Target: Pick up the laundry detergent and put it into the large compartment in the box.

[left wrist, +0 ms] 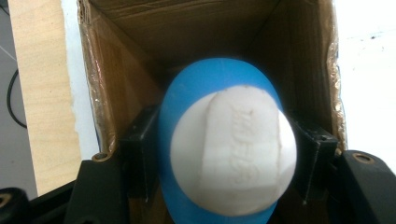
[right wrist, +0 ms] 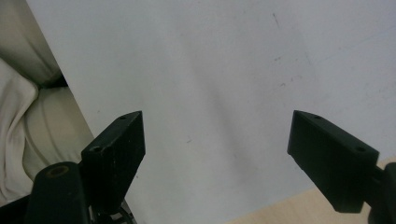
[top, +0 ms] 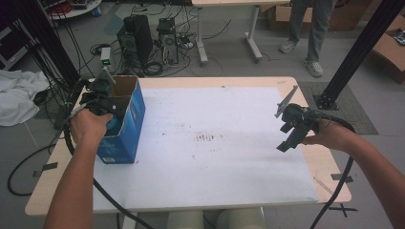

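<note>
table | blue-white object clamped between left tongs | over box

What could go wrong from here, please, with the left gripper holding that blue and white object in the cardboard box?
The left gripper pinches the rounded blue and white object only at its sides, so it may slip or twist out. The box is tall, narrow and open-topped; a jaw catching its wall could tip or drag it. The right gripper hangs open over the white sheet, too far to steady the box.

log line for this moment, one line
left gripper: shut on blue and white object, over open cardboard box | right gripper: open, holds nothing, above white table cover
</note>
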The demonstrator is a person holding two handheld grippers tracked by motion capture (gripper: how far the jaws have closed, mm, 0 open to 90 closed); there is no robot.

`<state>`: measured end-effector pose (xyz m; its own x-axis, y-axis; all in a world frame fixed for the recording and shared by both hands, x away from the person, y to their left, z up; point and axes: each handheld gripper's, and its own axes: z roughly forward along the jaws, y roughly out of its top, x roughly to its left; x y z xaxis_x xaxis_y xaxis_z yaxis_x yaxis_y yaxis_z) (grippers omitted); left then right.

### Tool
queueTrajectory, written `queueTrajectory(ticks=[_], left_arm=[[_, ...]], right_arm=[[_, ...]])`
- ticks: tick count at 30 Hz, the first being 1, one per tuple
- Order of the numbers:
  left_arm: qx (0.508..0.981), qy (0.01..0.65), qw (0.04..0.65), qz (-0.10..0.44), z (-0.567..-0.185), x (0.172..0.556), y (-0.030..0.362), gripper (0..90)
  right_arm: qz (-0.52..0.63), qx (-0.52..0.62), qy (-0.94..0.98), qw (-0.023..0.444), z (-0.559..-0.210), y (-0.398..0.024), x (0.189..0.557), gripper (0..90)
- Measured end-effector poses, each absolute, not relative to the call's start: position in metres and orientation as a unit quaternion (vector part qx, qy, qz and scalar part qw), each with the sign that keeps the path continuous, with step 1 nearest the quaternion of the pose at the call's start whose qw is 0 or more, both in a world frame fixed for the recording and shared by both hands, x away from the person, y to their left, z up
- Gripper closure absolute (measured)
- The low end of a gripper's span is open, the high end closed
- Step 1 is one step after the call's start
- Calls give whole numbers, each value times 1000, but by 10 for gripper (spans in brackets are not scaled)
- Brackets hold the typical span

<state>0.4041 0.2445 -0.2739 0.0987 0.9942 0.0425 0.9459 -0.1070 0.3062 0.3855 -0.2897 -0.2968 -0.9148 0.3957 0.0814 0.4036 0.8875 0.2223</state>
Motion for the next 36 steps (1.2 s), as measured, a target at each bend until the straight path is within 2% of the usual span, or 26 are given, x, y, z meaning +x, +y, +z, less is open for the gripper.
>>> queueTrajectory(ticks=[22, 27, 36], left_arm=[[719, 674, 114, 129, -264, 403, 250, 362], [719, 673, 120, 124, -261, 402, 250, 310], [719, 670, 129, 129, -247, 400, 252, 296]], right_arm=[[-120, -204, -971, 18, -298, -290, 385, 191], [-118, -202, -972, 19, -298, -288, 384, 191], [-120, -204, -971, 18, -297, -290, 383, 191]])
